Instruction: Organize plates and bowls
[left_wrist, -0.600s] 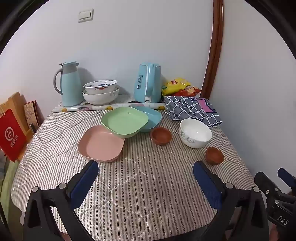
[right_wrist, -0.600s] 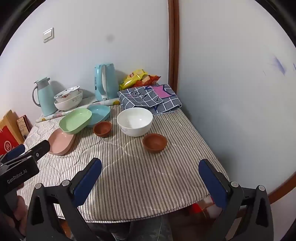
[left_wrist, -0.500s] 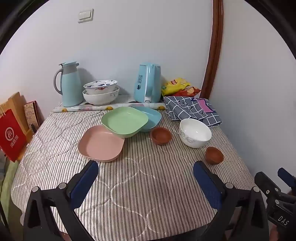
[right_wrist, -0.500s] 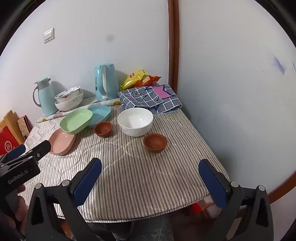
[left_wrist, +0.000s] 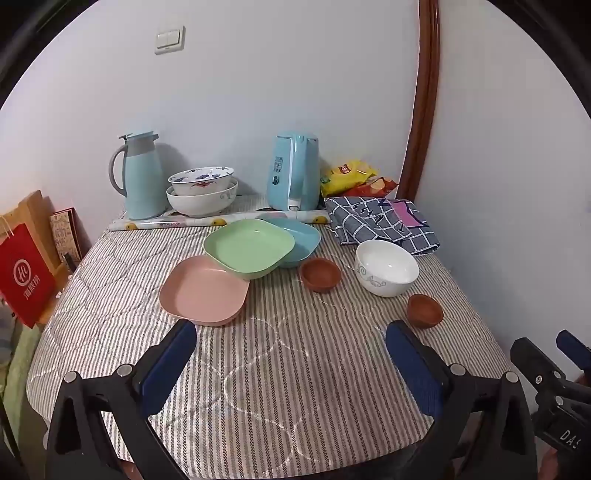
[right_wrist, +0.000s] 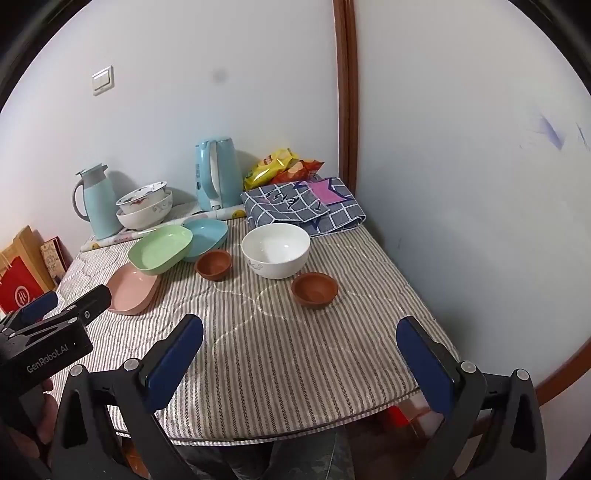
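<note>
Left wrist view has the left gripper (left_wrist: 290, 343) with its blue pads spread as wide as they go and nothing between them, hanging over the bare front of the striped tablecloth (left_wrist: 295, 387). Just past its left pad lies the pink plate (left_wrist: 205, 290); the green plate (left_wrist: 249, 247) leans on the pink one's far edge and overlaps the blue plate (left_wrist: 299, 236) behind it. Right of these sit a small brown bowl (left_wrist: 320, 274), the white bowl (left_wrist: 386, 266) and a second brown bowl (left_wrist: 424, 310), each apart from the others. Against the wall stand a pale blue jug (left_wrist: 138, 175), two stacked patterned bowls (left_wrist: 202, 190), a blue kettle (left_wrist: 293, 171), a snack bag (left_wrist: 349, 177) and a folded checked cloth (left_wrist: 380, 225). From the right wrist view, the right gripper (right_wrist: 299, 345) is likewise wide apart and empty above the cloth's near edge, with the nearer brown bowl (right_wrist: 314, 288) ahead of it and the white bowl (right_wrist: 276, 254) beyond. Compared with half a second ago, both grippers have barely shifted and every dish lies where it did.
</note>
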